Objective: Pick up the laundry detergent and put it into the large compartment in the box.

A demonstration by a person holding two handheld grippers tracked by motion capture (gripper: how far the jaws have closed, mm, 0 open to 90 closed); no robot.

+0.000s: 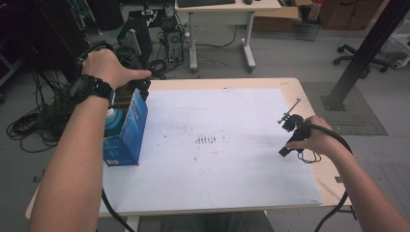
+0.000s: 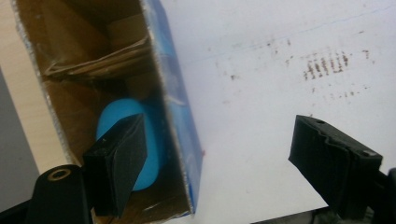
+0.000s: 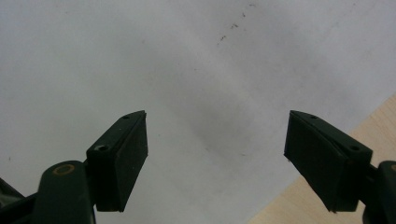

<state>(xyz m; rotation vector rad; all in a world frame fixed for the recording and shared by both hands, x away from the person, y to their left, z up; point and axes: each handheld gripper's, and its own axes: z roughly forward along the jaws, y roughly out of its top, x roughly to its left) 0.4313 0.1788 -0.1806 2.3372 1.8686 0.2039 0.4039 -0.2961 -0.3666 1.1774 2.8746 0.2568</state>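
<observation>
Blue cardboard frames the work: an open-topped box stands at the white mat's nine o'clock edge, a light-blue bottle lying inside. The left gripper hangs over the box's rim with jaws spread wide and nothing between them, one jaw above the bottle, the other over bare mat outside the blue wall. The right gripper idles at three o'clock near the table's edge, likewise released and empty over the mat. Lifting the bottle looks to be the step in hand. To do it well, the left hand should likely shift toward nine o'clock so both jaws clear the wall, then descend and close across the bottle's body, not on cardboard.
</observation>
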